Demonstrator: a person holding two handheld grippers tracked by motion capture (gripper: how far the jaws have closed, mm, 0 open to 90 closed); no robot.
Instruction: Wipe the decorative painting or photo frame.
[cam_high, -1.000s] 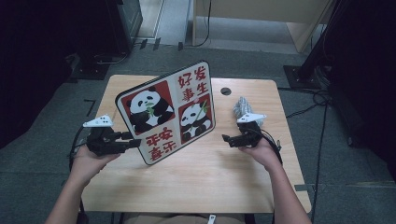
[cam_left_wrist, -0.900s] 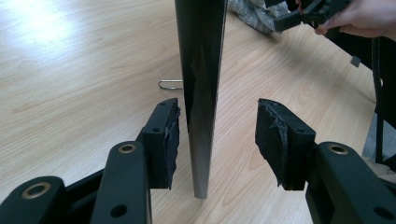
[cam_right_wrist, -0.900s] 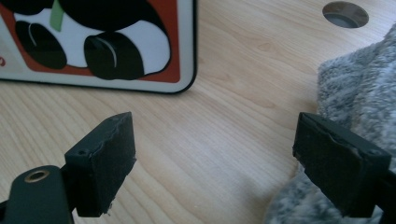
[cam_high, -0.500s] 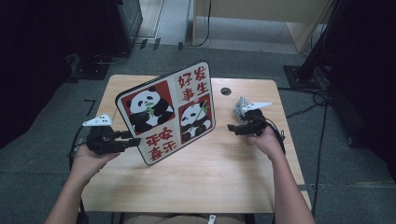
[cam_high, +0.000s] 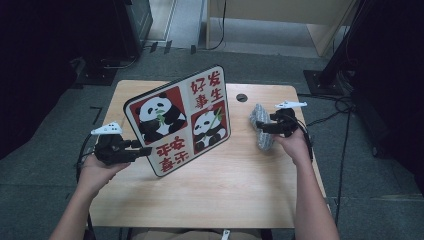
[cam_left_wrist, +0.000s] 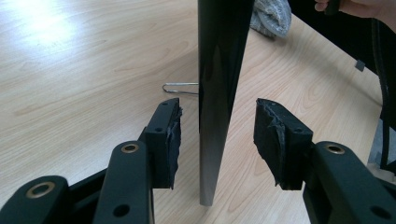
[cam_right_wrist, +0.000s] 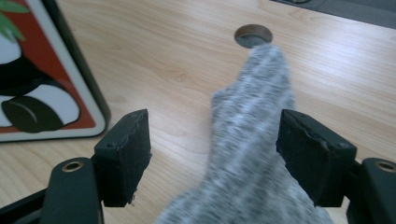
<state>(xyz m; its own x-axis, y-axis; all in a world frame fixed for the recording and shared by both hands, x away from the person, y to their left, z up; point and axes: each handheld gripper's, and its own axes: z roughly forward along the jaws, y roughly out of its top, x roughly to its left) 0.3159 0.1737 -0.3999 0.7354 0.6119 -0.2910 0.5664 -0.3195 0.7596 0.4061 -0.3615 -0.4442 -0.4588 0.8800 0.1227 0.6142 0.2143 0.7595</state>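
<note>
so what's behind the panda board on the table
A thin wire stand juts from the panda board onto the wooden table in the left gripper view. The board's back face and the table behind it are hidden.

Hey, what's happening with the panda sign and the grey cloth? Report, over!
Left gripper open astride the panda sign's edge, pads clear. Right gripper closing over the grey cloth, no pinch yet. Sign stands tilted on the table. Nothing blocking.
</note>
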